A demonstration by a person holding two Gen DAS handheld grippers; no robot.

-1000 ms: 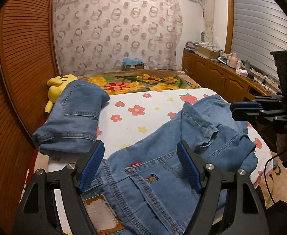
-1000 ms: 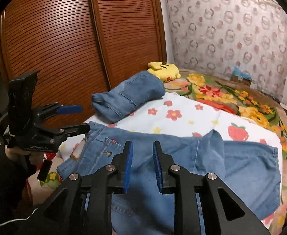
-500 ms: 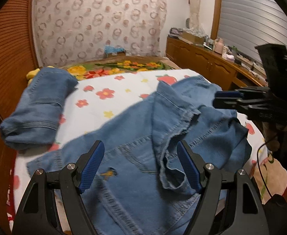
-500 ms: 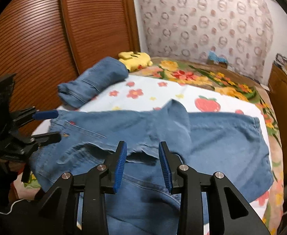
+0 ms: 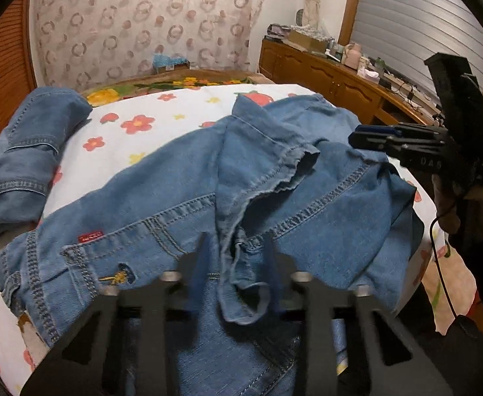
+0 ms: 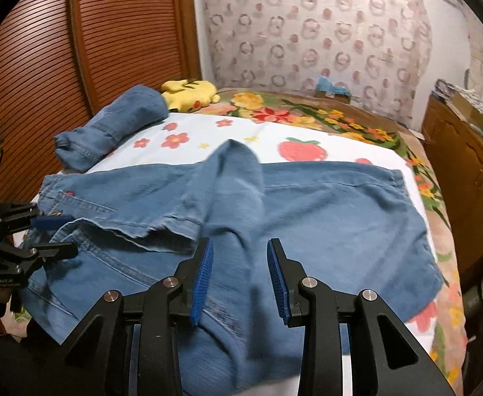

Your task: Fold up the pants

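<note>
A pair of blue denim pants (image 5: 182, 204) lies spread across the near part of a bed covered by a white sheet (image 5: 175, 122) printed with flowers and strawberries, one hem flap doubled back over the middle so its frayed edge runs across the cloth. The left gripper (image 5: 238, 257) hangs low over the near edge of the pants; its fingers are blurred, its jaws have just been closing, and a raised fold of denim stands between them, though whether the pads press on it cannot be told. In the right wrist view that gripper shows at the left edge with its blue pads still a little apart. The right gripper (image 6: 239, 277) hovers over the pants with its jaws moderately apart, denim below them and nothing pinched; the person's hand (image 5: 455, 204) holds it at the right of the left wrist view. A second, folded pair of jeans (image 6: 112, 128) rests at the far left of the sheet, beside a yellow plush toy (image 6: 192, 94) and a wooden slatted wardrobe door (image 6: 76, 49).
</note>
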